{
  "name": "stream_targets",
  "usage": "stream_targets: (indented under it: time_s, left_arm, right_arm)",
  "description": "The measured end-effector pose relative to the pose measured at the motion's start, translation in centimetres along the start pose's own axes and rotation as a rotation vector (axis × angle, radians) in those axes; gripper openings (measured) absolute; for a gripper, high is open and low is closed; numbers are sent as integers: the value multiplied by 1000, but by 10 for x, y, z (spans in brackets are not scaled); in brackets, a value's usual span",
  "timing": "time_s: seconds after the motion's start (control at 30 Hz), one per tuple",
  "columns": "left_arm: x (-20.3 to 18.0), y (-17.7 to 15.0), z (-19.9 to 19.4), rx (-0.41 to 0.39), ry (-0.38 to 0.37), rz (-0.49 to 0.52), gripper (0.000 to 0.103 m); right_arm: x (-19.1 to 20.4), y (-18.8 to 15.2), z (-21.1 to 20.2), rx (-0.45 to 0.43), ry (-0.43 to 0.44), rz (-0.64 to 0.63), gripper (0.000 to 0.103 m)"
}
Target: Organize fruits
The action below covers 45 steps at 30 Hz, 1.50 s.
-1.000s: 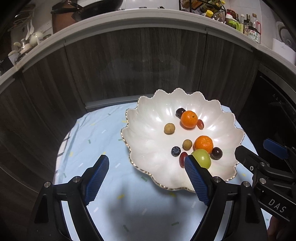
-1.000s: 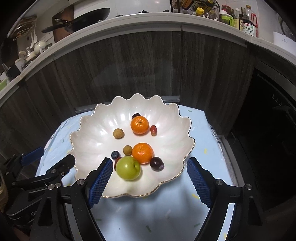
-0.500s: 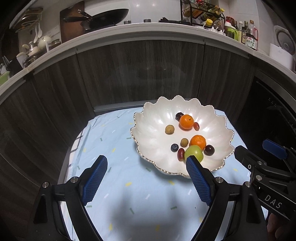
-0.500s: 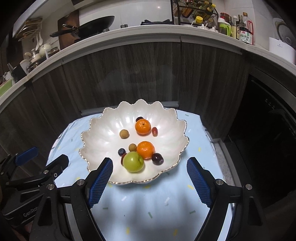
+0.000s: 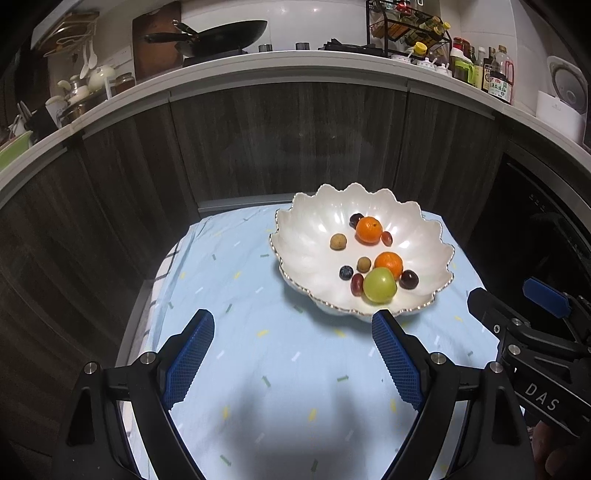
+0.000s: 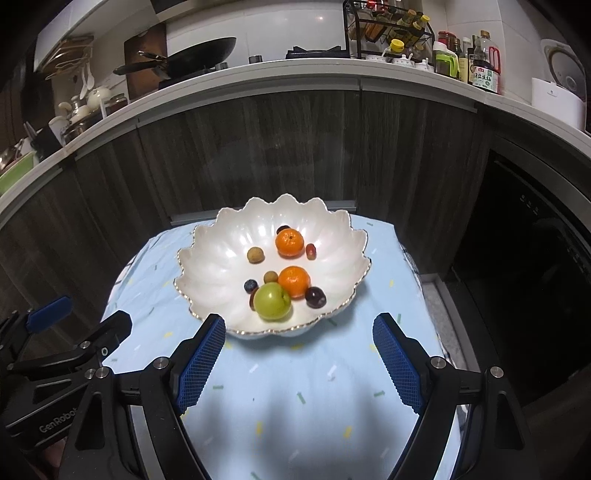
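A white scalloped bowl [image 5: 314, 236] [image 6: 214, 254] stands on a light blue cloth [image 5: 280, 354] [image 6: 295, 376]. In it lie a green apple [image 5: 379, 285] [image 6: 272, 301], two oranges [image 5: 368, 229] [image 5: 388, 263] [image 6: 289, 242] [image 6: 294, 281], and several small fruits: dark plums, red grapes, a blueberry [image 5: 345, 272] [image 6: 250, 285] and brown longans. My left gripper [image 5: 291, 354] is open and empty, in front of the bowl and to its left. My right gripper [image 6: 299, 354] is open and empty, right in front of the bowl. Each gripper also shows in the other's view [image 5: 517, 314] [image 6: 74, 332].
Dark wood cabinet fronts [image 5: 288, 140] rise behind the small table. A counter above holds a wok [image 5: 221, 33], bottles [image 5: 495, 74] and a spice rack. A dark appliance [image 6: 535, 240] stands to the right.
Both grippers have pulled back and up from the bowl, which looks smaller and farther. More blue cloth shows in front. The fruits have not moved.
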State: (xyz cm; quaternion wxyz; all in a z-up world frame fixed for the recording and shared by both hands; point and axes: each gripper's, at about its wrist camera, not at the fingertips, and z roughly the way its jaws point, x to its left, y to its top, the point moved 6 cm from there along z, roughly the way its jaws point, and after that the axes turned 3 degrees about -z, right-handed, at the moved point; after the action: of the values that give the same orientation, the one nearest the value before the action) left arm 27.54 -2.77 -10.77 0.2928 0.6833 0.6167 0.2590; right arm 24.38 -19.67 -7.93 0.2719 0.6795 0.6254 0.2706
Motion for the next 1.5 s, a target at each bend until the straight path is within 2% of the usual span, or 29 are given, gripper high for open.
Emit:
stream_targets:
  time_s: [1.1, 1.5]
  left_arm:
    - [14, -73, -76, 54, 28, -54, 88]
    - [13, -90, -94, 58, 33, -45, 88]
  right_arm:
    - [3, -62, -66, 55, 26, 18, 83]
    - [-3, -76, -91, 41, -5, 15, 83]
